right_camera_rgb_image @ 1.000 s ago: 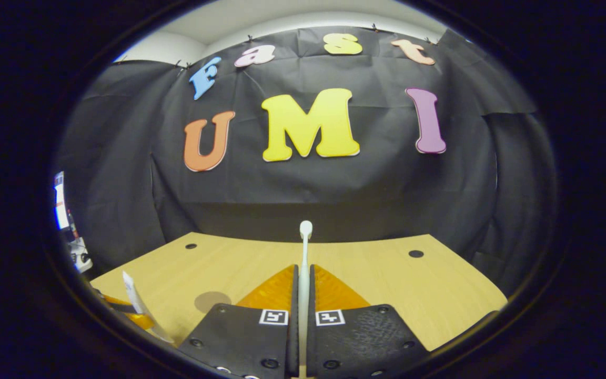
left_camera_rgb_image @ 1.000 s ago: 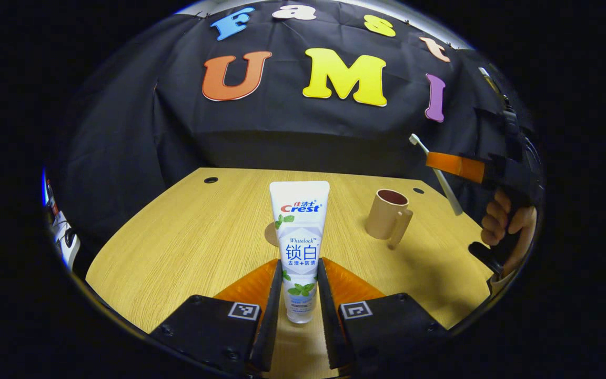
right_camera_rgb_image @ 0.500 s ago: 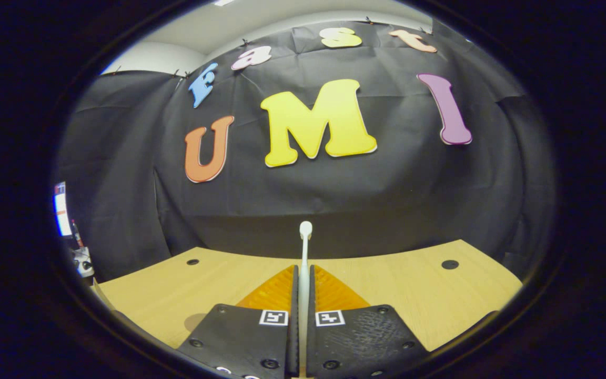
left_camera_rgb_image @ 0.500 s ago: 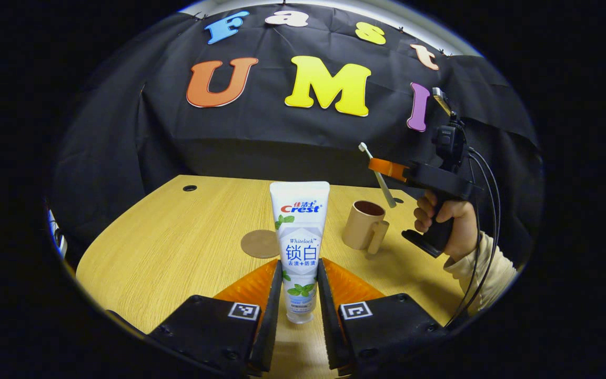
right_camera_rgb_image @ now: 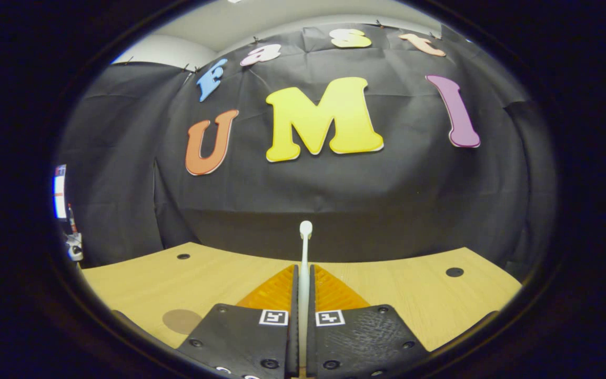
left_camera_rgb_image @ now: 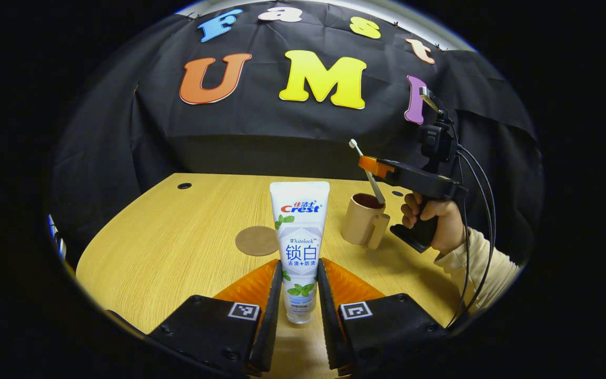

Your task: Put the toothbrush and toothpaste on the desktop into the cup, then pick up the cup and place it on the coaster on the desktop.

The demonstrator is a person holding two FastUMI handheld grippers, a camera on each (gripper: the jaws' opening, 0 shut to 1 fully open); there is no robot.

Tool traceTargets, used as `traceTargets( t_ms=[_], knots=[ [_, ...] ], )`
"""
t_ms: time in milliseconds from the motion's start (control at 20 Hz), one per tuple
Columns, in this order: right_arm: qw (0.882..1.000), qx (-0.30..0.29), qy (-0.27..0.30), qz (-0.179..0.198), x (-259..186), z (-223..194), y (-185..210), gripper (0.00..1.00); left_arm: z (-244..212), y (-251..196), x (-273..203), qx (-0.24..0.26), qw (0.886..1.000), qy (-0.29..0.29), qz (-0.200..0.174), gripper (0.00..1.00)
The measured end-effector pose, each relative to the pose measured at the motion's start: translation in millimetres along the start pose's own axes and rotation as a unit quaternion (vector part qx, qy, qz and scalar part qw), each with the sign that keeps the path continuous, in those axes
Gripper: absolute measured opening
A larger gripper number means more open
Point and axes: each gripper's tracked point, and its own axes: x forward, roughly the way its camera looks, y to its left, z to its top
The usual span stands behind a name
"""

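Observation:
My left gripper (left_camera_rgb_image: 299,279) is shut on a white toothpaste tube (left_camera_rgb_image: 299,231), held upright above the wooden desk (left_camera_rgb_image: 177,237). Behind the tube lie a round brown coaster (left_camera_rgb_image: 256,240) and a tan cup (left_camera_rgb_image: 362,219) with a handle. In the left gripper view a hand holds my right gripper (left_camera_rgb_image: 371,166) over the cup, with the white toothbrush (left_camera_rgb_image: 366,171) tilted and its lower end at the cup's rim. In the right gripper view my right gripper (right_camera_rgb_image: 303,279) is shut on the toothbrush (right_camera_rgb_image: 304,252), bristle head pointing up, and the coaster (right_camera_rgb_image: 181,321) lies at lower left.
Round cable holes (left_camera_rgb_image: 184,186) sit in the desk near its far edge. Cables (left_camera_rgb_image: 479,210) hang from the right gripper beside a cream sleeve (left_camera_rgb_image: 484,260). The desk's left half lies bare.
The right gripper with the toothbrush has moved left and down over the cup. My left gripper keeps hold of the toothpaste and has turned slightly.

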Motion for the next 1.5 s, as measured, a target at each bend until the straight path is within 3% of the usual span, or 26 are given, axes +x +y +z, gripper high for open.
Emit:
traceTargets(
  t_ms=[100, 150, 1300, 1350, 1500],
  knots=[
    [1.000, 0.009, -0.001, 0.000, 0.0, 1.0, -0.4, 0.04, -2.4, -2.2, -0.8, 0.003, 1.000, 0.004, -0.001, 0.46],
    [1.000, 0.011, 0.000, 0.000, 0.9, 1.9, 0.5, 0.04, -2.8, -1.9, 0.1, 0.003, 1.000, 0.005, 0.000, 0.42],
    [0.999, 0.017, 0.036, 0.020, -18.8, -22.1, 4.5, 0.10, -3.5, -8.6, 6.2, 0.005, 1.000, 0.014, 0.001, 0.42],
    [0.999, 0.011, 0.028, 0.027, -25.4, -16.4, 6.2, 0.13, 2.4, -11.9, 8.5, 0.006, 1.000, 0.008, -0.001, 0.42],
    [0.999, -0.011, 0.003, 0.033, -53.5, -4.4, 1.0, 0.63, 16.2, -23.5, 23.3, 0.016, 1.000, -0.012, -0.006, 0.42]
  ],
)
